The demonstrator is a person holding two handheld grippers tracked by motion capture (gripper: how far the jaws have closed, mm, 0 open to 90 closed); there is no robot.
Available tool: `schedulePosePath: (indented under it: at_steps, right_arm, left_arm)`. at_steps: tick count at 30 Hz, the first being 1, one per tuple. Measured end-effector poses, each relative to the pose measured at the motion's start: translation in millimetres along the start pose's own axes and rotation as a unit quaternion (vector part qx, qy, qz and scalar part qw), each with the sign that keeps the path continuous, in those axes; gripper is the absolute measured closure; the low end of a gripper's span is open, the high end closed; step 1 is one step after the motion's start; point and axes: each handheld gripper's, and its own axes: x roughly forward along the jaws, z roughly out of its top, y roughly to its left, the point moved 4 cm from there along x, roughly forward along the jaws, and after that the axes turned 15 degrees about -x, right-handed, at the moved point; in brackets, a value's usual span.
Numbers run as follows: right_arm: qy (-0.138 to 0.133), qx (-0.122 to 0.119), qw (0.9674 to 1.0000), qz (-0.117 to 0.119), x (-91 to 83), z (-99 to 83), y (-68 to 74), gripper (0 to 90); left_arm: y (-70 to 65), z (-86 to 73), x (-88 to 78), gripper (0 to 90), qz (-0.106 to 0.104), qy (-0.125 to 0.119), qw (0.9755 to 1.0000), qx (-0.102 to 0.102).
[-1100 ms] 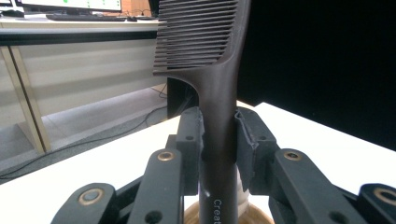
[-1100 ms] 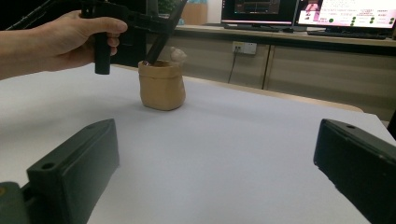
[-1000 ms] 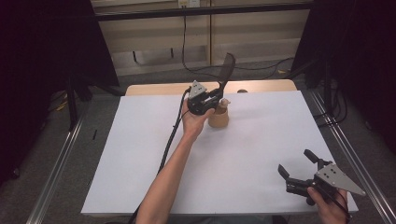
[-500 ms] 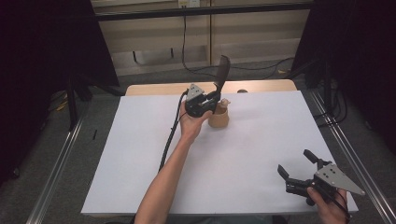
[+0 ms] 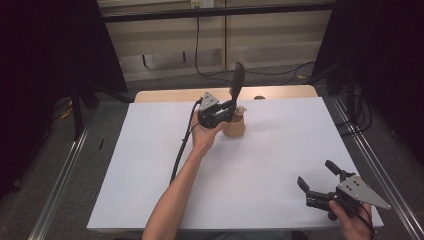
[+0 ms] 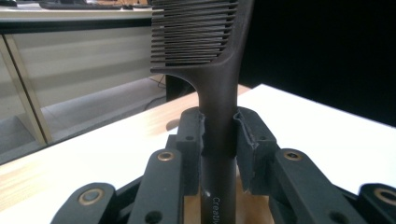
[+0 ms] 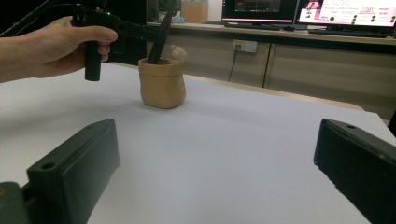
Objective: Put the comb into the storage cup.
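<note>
White paper covers my bench [image 5: 150, 175], with dark curtains at the frame's left and right edges and pale cabinets along the top. Just above the high view's centre, my left gripper [image 5: 231, 106] is clamped on the handle of a black comb [image 5: 236, 82]; in the left gripper view the pads [image 6: 245, 140] press the handle [image 6: 218, 126] from both sides, teeth upward. The comb's lower end sits in a small tan pot [image 5: 234, 127] just beside that gripper, leaning slightly. A pale lump [image 7: 176, 52] peeks over the pot's rim. At the lower right of the high view, my right gripper [image 5: 320, 182] hangs over the bench, well apart from the pot, spread wide and holding nothing.
</note>
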Motion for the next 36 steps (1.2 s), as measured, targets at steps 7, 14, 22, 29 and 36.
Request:
schedulePosePath:
  at_steps: [7, 14, 22, 29, 36]
  right_arm:
    - [0.0, 0.0, 1.0, -0.001, 0.8, -0.3, -0.2, 0.0]
    - [0.0, -0.001, 1.0, -0.001, 0.4, -0.2, -0.3, 0.0]
    - [0.001, -0.001, 1.0, -0.001, 0.9, -0.4, -0.3, 0.0]
    - [0.001, 0.001, 1.0, -0.002, 0.6, -0.3, -0.3, 0.0]
    - [0.002, -0.002, 1.0, -0.002, 1.0, -0.8, -0.4, 0.0]
  left_arm:
    - [3.1, -4.1, 0.4, 72.8, 0.003, 0.009, 0.9999, 0.004]
    - [3.2, -9.0, 2.2, 72.7, 0.006, 0.017, 0.9998, 0.002]
    - [6.4, -16.3, 5.1, 72.8, 0.012, 0.031, 0.9994, -0.002]
    - [7.0, -18.7, 5.8, 72.7, 0.014, 0.037, 0.9992, -0.002]
    - [7.6, -18.8, 5.7, 72.6, 0.014, 0.049, 0.9987, 0.0]
